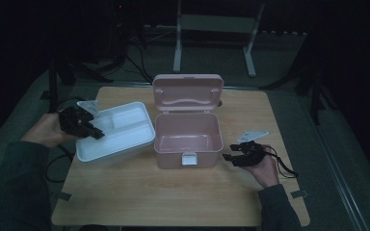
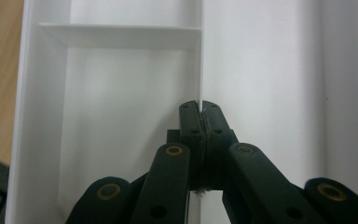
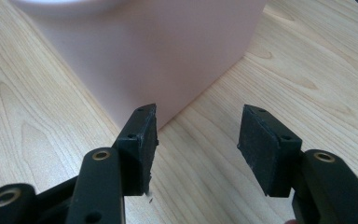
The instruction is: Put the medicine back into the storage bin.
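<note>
- The white tray (image 1: 125,130) sits left of the open pink box (image 1: 188,137), near the table's left edge, and looks tilted up off the table (image 1: 173,192).
- Probably light, stiff thin plastic, a bit slick; a wall or rib is the sane spot to grab.
- Left gripper (image 2: 199,109) is clamped tight on the tray's inner divider wall (image 2: 200,70).
- Right gripper (image 3: 198,140) sits part open, holding nothing, just right of the box.

White divided tray (image 1: 125,126), lifted and tilted, just left of open pink box (image 1: 188,134)
</note>
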The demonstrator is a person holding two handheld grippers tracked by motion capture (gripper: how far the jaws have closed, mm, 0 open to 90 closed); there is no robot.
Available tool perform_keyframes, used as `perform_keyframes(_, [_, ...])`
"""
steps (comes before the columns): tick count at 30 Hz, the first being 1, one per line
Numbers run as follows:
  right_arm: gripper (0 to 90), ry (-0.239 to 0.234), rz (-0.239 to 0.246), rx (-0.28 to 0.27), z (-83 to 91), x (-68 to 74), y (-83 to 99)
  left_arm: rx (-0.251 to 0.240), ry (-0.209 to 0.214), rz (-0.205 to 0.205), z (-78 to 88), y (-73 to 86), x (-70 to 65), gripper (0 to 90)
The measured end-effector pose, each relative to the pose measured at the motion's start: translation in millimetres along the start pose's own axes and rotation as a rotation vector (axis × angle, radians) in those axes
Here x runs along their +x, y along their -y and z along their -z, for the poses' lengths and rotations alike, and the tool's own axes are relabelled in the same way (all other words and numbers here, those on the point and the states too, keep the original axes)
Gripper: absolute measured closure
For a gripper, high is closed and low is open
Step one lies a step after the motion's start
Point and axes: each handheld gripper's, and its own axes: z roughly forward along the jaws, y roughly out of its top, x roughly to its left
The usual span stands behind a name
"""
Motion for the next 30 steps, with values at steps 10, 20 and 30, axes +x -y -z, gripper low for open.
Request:
perform_keyframes(10, [46.4, 0.001, -0.003, -0.005, 1.5, -1.5, 0.9, 0.008, 0.029, -0.110, -12.0, -46.5, -11.7, 89.3])
perform_keyframes(20, [46.4, 0.001, -0.006, -0.006, 2.3, -2.3, 1.3, 0.007, 0.063, -0.188, -34.6, -86.2, -20.8, 89.3])
perform_keyframes(30, [46.3, 0.002, -0.005, -0.007, 2.4, -2.8, 2.0, -0.037, 0.103, -0.204, -58.3, -124.2, -14.0, 89.4])
